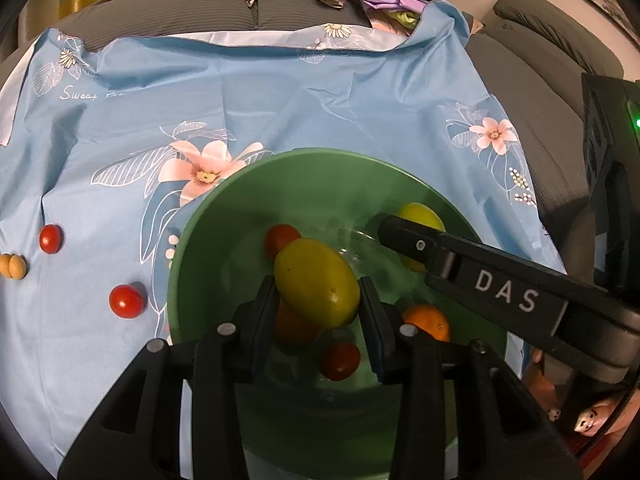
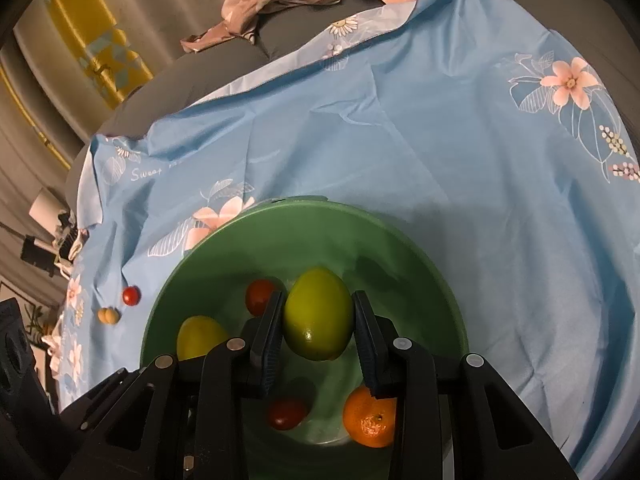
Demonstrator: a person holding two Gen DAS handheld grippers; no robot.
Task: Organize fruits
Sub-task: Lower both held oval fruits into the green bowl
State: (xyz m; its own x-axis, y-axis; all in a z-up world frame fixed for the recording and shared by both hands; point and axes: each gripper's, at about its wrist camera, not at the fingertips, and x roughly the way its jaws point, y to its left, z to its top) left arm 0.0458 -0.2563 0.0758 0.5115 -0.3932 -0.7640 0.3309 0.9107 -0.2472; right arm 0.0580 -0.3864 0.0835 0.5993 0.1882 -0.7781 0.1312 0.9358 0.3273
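my left tongs (image 1: 318,300) pinch a yellow lemon (image 1: 316,282) above the green bowl (image 1: 192,240); my right tongs (image 2: 318,332) clamp a greener lemon (image 2: 318,312) there too. below lie an orange (image 2: 370,420) and cherry tomatoes (image 2: 286,414); two more tomatoes (image 1: 127,301) sit on the blue cloth (image 1: 280,112).

Right gripper holding a lemon over the green bowl

The right gripper (image 2: 318,320) grips a yellow-green lemon (image 2: 319,314) between its two pads, above the green bowl (image 2: 400,240) on a blue flowered cloth (image 2: 440,140). In the bowl lie an orange (image 2: 370,420) at near right, a red tomato (image 2: 286,414) near the middle, another tomato (image 2: 260,296) farther back, and a second lemon (image 2: 198,336) at left. On the cloth, left of the bowl, sit a small tomato (image 2: 131,295) and a tan two-lobed thing (image 2: 108,315).
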